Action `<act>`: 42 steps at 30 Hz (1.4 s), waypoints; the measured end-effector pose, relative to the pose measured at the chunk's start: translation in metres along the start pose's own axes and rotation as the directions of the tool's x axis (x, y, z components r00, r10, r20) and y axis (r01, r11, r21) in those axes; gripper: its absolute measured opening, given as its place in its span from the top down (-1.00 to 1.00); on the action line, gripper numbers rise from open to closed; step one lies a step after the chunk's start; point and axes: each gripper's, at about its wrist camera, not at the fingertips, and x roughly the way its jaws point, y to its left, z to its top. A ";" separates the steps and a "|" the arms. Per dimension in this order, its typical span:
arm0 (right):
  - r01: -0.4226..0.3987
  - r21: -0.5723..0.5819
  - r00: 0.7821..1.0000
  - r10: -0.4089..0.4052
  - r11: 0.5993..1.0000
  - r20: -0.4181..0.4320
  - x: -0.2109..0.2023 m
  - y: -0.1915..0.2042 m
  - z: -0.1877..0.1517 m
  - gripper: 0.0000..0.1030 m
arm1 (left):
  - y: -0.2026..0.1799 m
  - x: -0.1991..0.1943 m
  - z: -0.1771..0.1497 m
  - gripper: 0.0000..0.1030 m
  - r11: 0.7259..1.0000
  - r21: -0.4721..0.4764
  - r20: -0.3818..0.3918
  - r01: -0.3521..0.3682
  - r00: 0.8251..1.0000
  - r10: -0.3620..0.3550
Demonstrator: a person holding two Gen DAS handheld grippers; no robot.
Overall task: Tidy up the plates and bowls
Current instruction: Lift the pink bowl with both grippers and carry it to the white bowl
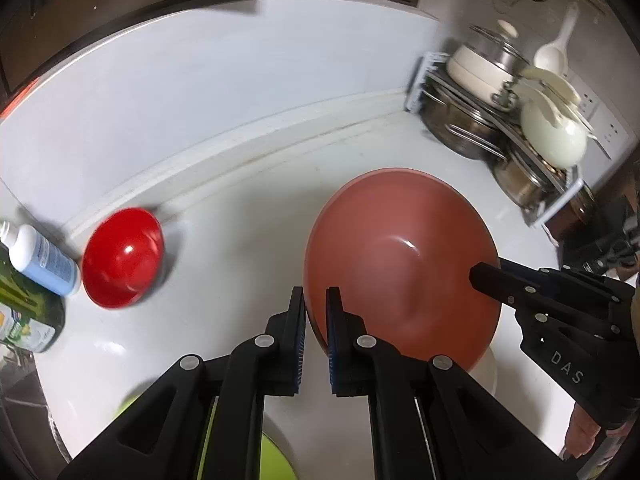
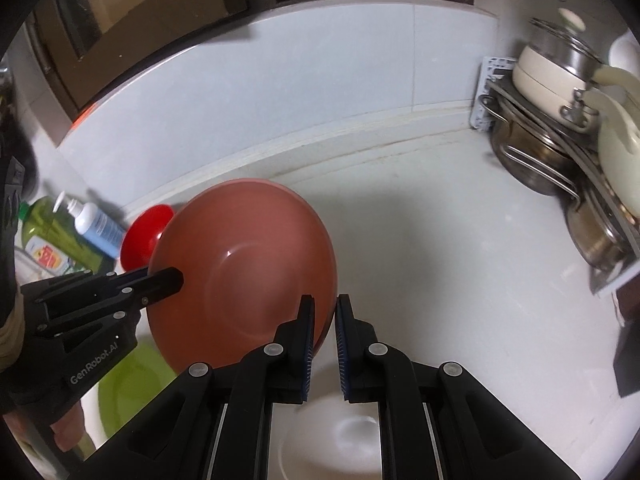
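Note:
A large terracotta-pink plate [image 1: 400, 248] [image 2: 244, 272] hangs tilted above the white counter, held from two sides. My left gripper [image 1: 316, 300] [image 2: 176, 280] is shut on its left rim. My right gripper [image 2: 324, 308] [image 1: 485, 275] is shut on the opposite rim. A glossy red bowl [image 1: 124, 258] [image 2: 146, 232] stands on the counter to the left, near the backsplash ledge. Below the pink plate lie a lime-green plate [image 2: 132, 384] [image 1: 272, 456] and a white plate [image 2: 332, 440] [image 1: 490, 372], both partly hidden by the grippers.
A white-and-blue pump bottle [image 1: 42, 260] [image 2: 98, 226] and a green detergent bottle [image 1: 24, 316] [image 2: 48, 232] stand at the left edge. A rack of steel pots and cream pans [image 1: 504, 120] [image 2: 560, 140] fills the right corner. A tiled wall backs the counter.

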 end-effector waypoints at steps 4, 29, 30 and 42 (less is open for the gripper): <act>0.003 0.012 1.000 -0.003 1.000 0.005 -0.012 -0.011 -0.019 0.77 | -0.016 -0.006 -0.014 0.80 1.000 0.008 0.000 0.023 1.000 -0.023; 0.018 0.062 0.998 -0.015 0.998 -0.058 -0.031 -0.068 -0.096 0.76 | -0.065 0.018 -0.077 0.75 0.997 -0.031 -0.130 0.074 0.989 -0.077; 0.016 0.064 0.998 -0.012 0.998 -0.064 -0.029 -0.069 -0.096 0.76 | -0.066 0.020 -0.079 0.74 0.997 -0.032 -0.136 0.071 0.988 -0.074; -0.009 0.067 0.989 0.019 0.998 -0.145 -0.006 -0.079 -0.111 0.76 | -0.071 0.040 -0.093 0.72 0.999 -0.037 -0.188 0.025 0.982 -0.032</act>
